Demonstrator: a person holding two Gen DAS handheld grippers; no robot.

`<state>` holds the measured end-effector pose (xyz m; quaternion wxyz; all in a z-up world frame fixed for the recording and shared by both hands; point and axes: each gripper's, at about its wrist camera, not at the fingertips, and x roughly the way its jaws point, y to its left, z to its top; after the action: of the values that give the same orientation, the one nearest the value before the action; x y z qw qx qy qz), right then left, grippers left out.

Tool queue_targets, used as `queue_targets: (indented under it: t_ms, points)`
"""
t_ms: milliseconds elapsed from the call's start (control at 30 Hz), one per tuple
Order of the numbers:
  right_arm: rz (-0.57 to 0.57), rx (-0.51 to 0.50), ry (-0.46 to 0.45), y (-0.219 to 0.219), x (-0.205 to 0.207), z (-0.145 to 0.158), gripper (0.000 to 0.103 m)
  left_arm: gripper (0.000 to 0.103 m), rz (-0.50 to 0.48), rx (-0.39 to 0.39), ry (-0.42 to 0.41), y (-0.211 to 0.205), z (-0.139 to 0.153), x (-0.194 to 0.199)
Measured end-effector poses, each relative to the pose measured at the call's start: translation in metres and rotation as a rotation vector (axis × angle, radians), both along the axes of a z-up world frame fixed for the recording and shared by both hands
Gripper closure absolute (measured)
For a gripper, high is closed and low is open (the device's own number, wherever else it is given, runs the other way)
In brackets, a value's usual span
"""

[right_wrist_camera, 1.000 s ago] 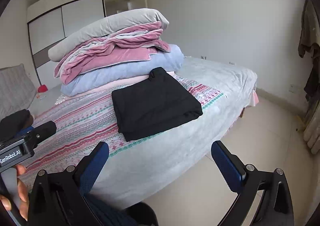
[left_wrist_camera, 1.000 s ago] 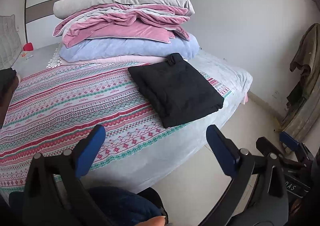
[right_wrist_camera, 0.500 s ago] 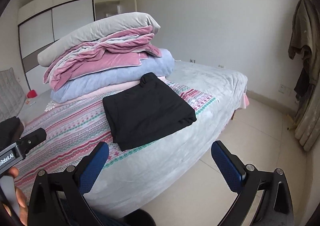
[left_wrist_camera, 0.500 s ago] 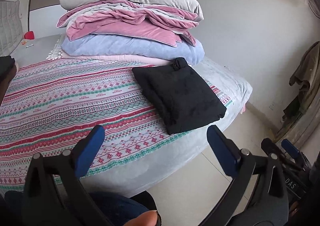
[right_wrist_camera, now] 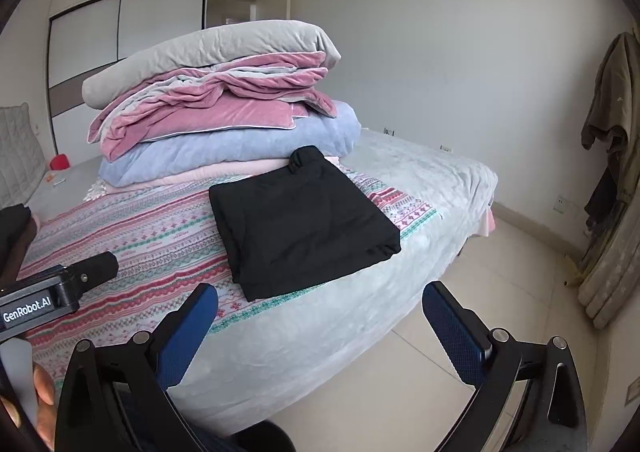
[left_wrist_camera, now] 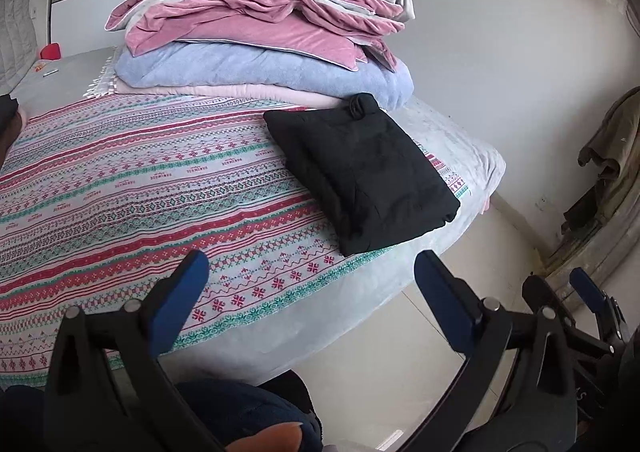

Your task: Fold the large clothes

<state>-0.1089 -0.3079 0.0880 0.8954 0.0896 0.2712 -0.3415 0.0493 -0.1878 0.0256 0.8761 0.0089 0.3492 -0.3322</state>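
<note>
A black garment [left_wrist_camera: 364,167] lies folded into a neat rectangle on the patterned bedspread [left_wrist_camera: 140,187], near the bed's right corner; it also shows in the right wrist view [right_wrist_camera: 304,219]. My left gripper [left_wrist_camera: 312,292] is open and empty, held back from the bed edge, short of the garment. My right gripper [right_wrist_camera: 320,320] is open and empty, also held off the bed, in front of the garment. The left gripper's body [right_wrist_camera: 56,292] shows at the left of the right wrist view.
A stack of folded grey, pink and blue quilts [left_wrist_camera: 260,35] sits behind the garment. Tiled floor [right_wrist_camera: 500,312] lies to the right of the bed. Clothes hang [right_wrist_camera: 616,123] by the right wall. A red object [left_wrist_camera: 50,51] lies at the far left.
Both cameras have shifted a little, so the garment and the quilt stack sit slightly differently in view. Both grippers stay open and empty, and the garment has not moved.
</note>
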Motion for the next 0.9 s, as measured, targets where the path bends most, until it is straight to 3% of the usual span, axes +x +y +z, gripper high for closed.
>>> queue_targets:
  t_ms: [467, 567, 700, 900]
  points:
    - [-0.008, 0.002, -0.001, -0.006, -0.011, -0.005, 0.000, 0.001, -0.053, 0.038, -0.024, -0.019, -0.002, -0.013]
    - [-0.006, 0.023, -0.003, -0.010, -0.011, -0.005, 0.000, 0.001, -0.093, 0.039, 0.005, -0.026, -0.003, -0.012]
    - [-0.028, 0.032, -0.022, -0.019, -0.014, -0.005, 0.000, 0.001, -0.061, 0.041, -0.040, -0.021, 0.005, -0.015]
    - [-0.052, 0.018, -0.020, -0.019, -0.022, -0.003, 0.000, 0.001, -0.033, 0.057, -0.044, -0.021, -0.001, -0.011]
